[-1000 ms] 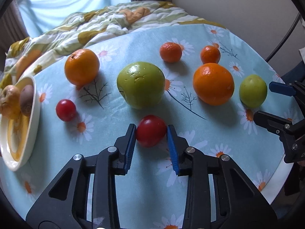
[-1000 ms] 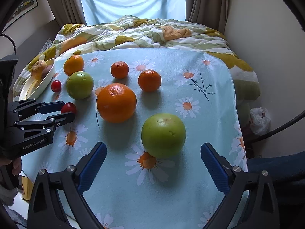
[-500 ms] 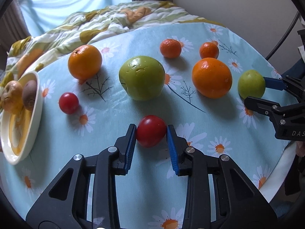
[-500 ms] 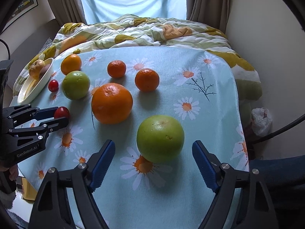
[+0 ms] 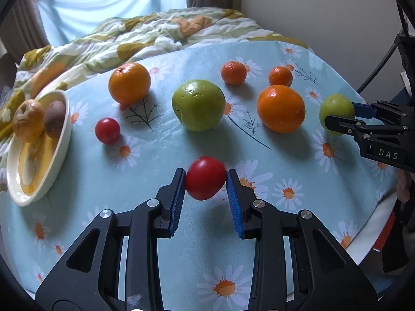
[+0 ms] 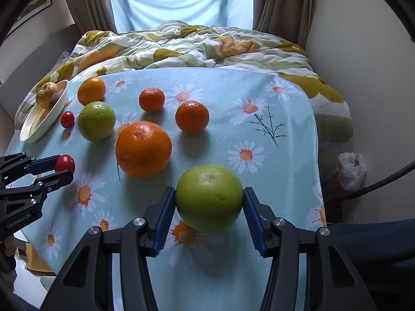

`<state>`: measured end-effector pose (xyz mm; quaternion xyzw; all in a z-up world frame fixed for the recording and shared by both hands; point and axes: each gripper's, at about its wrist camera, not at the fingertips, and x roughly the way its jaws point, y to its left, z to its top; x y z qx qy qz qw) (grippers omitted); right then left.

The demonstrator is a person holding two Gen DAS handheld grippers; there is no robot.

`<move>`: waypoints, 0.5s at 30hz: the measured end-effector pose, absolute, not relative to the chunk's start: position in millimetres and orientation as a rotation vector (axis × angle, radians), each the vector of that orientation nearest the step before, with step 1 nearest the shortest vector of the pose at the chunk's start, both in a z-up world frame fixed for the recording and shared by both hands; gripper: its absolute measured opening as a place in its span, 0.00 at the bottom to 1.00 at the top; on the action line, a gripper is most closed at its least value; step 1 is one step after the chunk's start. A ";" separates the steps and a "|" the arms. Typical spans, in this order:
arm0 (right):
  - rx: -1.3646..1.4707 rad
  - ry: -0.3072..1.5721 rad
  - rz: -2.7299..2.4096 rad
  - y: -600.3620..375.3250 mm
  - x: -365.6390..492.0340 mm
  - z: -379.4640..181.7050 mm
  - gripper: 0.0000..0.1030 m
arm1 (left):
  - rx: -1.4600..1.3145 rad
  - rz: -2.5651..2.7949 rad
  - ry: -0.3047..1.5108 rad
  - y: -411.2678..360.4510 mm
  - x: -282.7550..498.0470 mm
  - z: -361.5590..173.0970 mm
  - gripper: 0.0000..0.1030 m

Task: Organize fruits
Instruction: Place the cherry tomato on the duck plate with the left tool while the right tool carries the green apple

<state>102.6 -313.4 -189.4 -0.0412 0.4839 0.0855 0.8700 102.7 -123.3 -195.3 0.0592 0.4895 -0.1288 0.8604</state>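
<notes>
A red tomato (image 5: 206, 178) sits pinched between the blue pads of my left gripper (image 5: 206, 173), which is shut on it just over the daisy-print tablecloth (image 5: 259, 233). From the right wrist view, that gripper (image 6: 63, 167) and its tomato (image 6: 64, 162) show at the left edge. My right gripper (image 6: 209, 194) has its jaws closing on a green apple (image 6: 209, 204), and both pads touch the apple's sides. In the left wrist view, the same apple (image 5: 334, 108) sits between the right gripper's fingers (image 5: 339, 123) at the far right.
Loose on the cloth are a big orange (image 6: 143, 148), a second green apple (image 6: 96, 120), two mandarins (image 6: 151, 99) (image 6: 192, 116), another orange (image 6: 91, 90) and a small tomato (image 6: 67, 119). A cream bowl (image 5: 66, 129) holding two brownish fruits stands far left. A quilt lies behind.
The right gripper's jaws have swung in from wide apart until they meet the green apple. The left gripper has shifted slightly, still holding the tomato.
</notes>
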 end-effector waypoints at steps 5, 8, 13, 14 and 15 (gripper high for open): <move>-0.098 0.998 0.196 -309.7 96.8 -173.5 0.47 | 0.097 -0.257 0.998 -118.7 95.0 -176.3 0.37; -0.100 0.994 0.215 -305.2 92.5 -164.1 0.47 | 0.080 -0.246 0.979 -113.1 88.6 -162.5 0.37; -0.106 0.987 0.256 -288.2 86.9 -145.7 0.47 | 0.055 -0.218 0.944 -97.9 79.0 -137.1 0.37; -0.109 0.985 0.265 -282.6 86.1 -142.2 0.47 | 0.049 -0.213 0.936 -93.4 77.5 -132.0 0.37; -0.112 0.983 0.274 -276.6 85.5 -138.8 0.47 | 0.042 -0.210 0.931 -88.6 76.3 -126.7 0.37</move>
